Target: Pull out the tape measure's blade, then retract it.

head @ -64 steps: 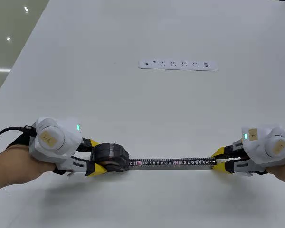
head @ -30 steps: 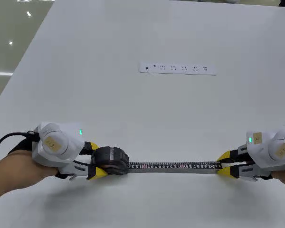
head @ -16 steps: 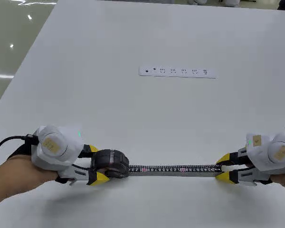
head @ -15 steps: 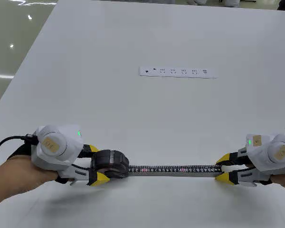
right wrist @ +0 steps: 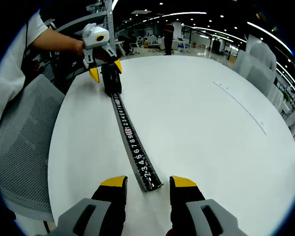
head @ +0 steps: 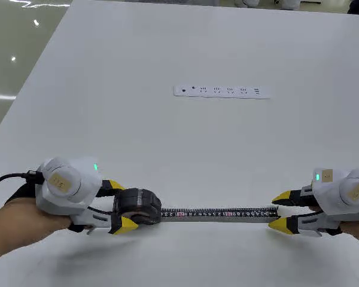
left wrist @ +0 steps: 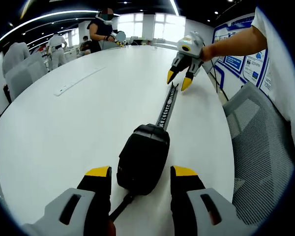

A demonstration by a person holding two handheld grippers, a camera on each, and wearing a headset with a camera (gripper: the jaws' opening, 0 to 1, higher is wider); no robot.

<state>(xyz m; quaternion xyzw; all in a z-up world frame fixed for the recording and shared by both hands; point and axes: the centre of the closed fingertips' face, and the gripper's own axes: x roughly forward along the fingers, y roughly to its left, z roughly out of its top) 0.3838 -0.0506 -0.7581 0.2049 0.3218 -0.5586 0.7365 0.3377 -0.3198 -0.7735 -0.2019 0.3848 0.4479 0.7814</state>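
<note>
A black tape measure case (head: 137,206) lies on the white table (head: 167,137), and my left gripper (head: 122,205) is shut on its sides. In the left gripper view the case (left wrist: 143,157) sits tight between the yellow-tipped jaws of my left gripper (left wrist: 141,173). The blade (head: 218,213) is drawn out to the right and lies flat on the table. Its end lies between the jaws of my right gripper (head: 280,211), which is open. The right gripper view shows my right gripper (right wrist: 148,183) with a gap on each side of the blade (right wrist: 132,142).
A white power strip (head: 221,91) lies flat further back on the table. A grey mesh chair (left wrist: 260,147) stands at the table's near edge. People stand beyond the far end of the table (left wrist: 105,24).
My right gripper's jaws have spread apart and let go of the blade's end. The blade stays drawn out on the table. My left gripper still holds the case.
</note>
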